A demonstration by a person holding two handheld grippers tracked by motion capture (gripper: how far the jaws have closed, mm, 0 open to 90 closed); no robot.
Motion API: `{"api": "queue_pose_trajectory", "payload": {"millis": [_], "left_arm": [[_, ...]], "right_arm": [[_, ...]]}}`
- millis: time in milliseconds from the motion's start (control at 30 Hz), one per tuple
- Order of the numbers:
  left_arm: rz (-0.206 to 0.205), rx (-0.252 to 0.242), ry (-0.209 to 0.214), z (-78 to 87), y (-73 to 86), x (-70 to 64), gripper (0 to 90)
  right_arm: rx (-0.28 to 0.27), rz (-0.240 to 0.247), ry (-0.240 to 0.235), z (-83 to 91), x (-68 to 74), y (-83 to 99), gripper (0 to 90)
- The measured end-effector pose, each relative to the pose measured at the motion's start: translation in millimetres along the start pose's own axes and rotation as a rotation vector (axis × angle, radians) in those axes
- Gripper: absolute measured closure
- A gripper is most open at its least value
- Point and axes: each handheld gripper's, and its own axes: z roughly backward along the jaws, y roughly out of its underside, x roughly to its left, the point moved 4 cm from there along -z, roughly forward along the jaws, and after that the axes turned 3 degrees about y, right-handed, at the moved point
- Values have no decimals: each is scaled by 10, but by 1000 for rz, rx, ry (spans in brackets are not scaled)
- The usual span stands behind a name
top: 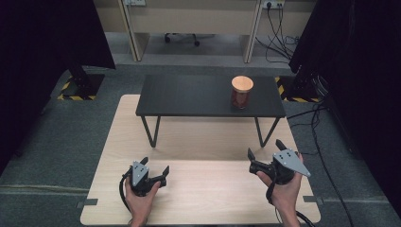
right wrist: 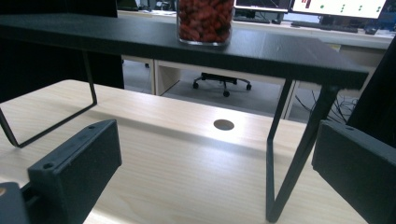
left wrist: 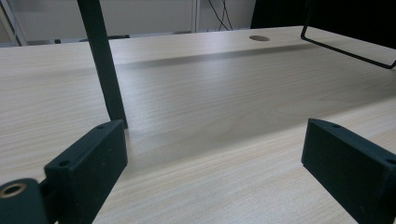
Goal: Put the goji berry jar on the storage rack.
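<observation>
A glass jar (top: 241, 92) with a round wooden lid, filled with red pieces, stands on the right part of a black shelf (top: 189, 97). The right gripper view shows the jar (right wrist: 204, 21) from below, above the shelf's edge (right wrist: 289, 53). My left gripper (top: 155, 168) hovers low over the near left of the wooden table (top: 203, 142), jaws wide apart and empty (left wrist: 212, 161). My right gripper (top: 265, 150) is held at the near right, open and empty (right wrist: 217, 170), facing the shelf's right leg (right wrist: 285, 163).
The black shelf rests on thin wire legs (top: 152, 131) above the table's far half. A cable hole (right wrist: 223, 124) pierces the tabletop under the shelf. Beyond the table are a desk, an office chair base (top: 182, 38), loose cables (top: 279, 42) and black curtains on both sides.
</observation>
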Motion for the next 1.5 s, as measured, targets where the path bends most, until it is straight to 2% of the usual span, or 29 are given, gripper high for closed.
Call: {"api": "queue_pose_trajectory", "payload": {"millis": [267, 567, 867, 1200, 1500], "left_arm": [[-1, -1, 0, 0, 1, -1, 61], [-2, -1, 1, 1, 2, 0, 61], [-4, -1, 1, 0, 1, -1, 60], [-2, 0, 2, 0, 0, 1, 60], [-2, 1, 3, 0, -1, 2, 60]], "right_arm": [[44, -36, 10, -74, -41, 225, 15], [152, -93, 38, -221, -20, 529, 19], [218, -165, 51, -311, -22, 762, 26], [245, -167, 48, -344, 5, 886, 29], [256, -170, 46, -370, 23, 924, 31]]}}
